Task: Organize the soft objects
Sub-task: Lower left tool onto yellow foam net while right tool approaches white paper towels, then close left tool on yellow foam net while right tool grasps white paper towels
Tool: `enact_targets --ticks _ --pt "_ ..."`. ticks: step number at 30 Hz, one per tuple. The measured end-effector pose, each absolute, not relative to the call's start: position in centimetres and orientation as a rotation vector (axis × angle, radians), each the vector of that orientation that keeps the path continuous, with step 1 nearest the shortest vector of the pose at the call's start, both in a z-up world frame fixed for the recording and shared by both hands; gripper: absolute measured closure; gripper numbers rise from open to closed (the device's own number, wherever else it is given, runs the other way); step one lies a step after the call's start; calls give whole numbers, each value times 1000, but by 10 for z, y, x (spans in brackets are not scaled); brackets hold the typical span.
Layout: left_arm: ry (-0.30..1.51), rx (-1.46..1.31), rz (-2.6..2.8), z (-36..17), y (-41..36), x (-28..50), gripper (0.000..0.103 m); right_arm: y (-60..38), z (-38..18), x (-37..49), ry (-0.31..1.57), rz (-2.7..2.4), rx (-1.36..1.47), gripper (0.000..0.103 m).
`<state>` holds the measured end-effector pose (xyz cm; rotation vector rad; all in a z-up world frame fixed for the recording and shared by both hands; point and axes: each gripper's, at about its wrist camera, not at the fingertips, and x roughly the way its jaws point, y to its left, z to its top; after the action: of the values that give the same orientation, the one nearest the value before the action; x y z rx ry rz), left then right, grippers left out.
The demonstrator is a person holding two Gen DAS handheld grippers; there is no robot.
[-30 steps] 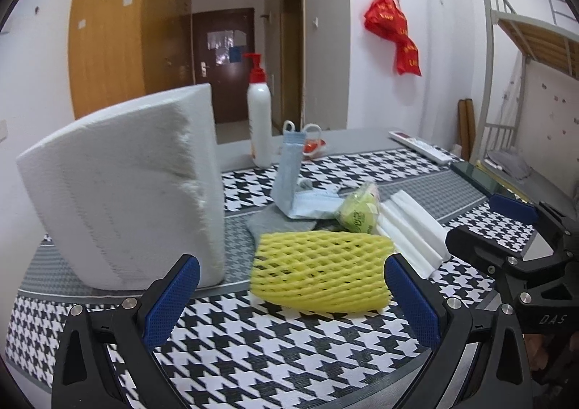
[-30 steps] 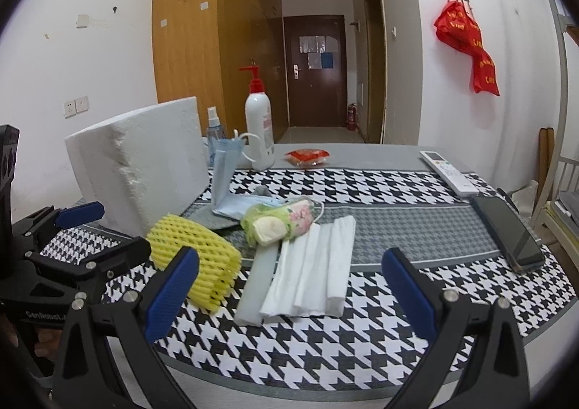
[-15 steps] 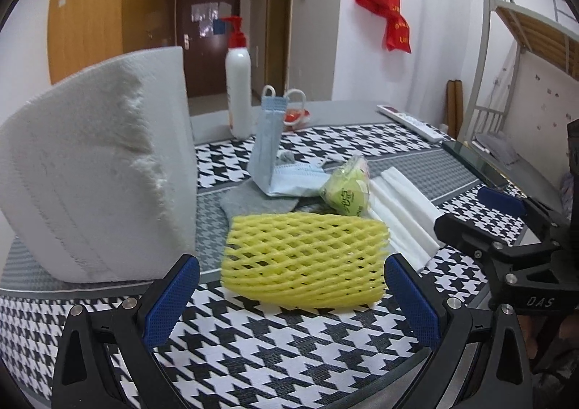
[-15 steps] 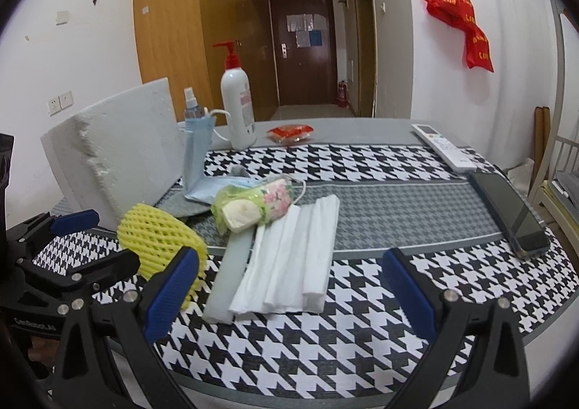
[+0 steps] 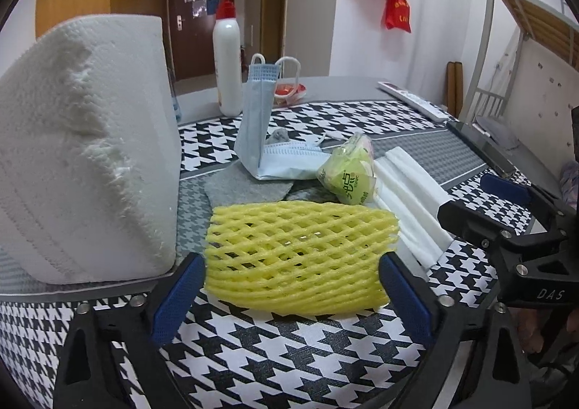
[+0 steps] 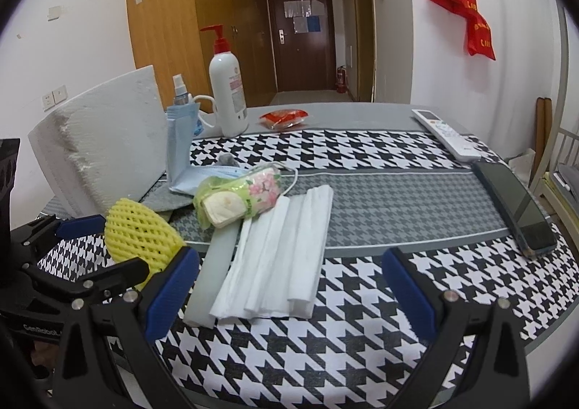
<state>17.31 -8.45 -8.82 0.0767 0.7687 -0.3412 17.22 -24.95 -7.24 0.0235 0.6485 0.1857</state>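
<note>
White foam block (image 5: pixel 87 148) is standing just left of the yellow foam net (image 5: pixel 300 257); left gripper (image 5: pixel 289 295) is closing around the net, untouched; right gripper (image 6: pixel 289 295) is spread, empty.

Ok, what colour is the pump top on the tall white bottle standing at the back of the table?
Red; the pump top shows best in the right wrist view.

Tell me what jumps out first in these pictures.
The yellow foam net lies on the houndstooth tablecloth, framed by the left gripper, whose fingers are closing around it without touching. A big white tissue stack looms beside it.
</note>
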Motion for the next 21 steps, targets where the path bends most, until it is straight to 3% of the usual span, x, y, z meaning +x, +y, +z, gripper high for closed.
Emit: enact_targets --ticks 11,18,21 --pt "844 51 -341 -100 -79 185 59 -250 -77 181 686 195 42 1" --pt "858 -4 -384 -101 -71 187 62 -248 -81 187 727 168 31 1" --pt "852 -18 -388 -102 -68 186 69 -244 -82 187 733 164 6 9"
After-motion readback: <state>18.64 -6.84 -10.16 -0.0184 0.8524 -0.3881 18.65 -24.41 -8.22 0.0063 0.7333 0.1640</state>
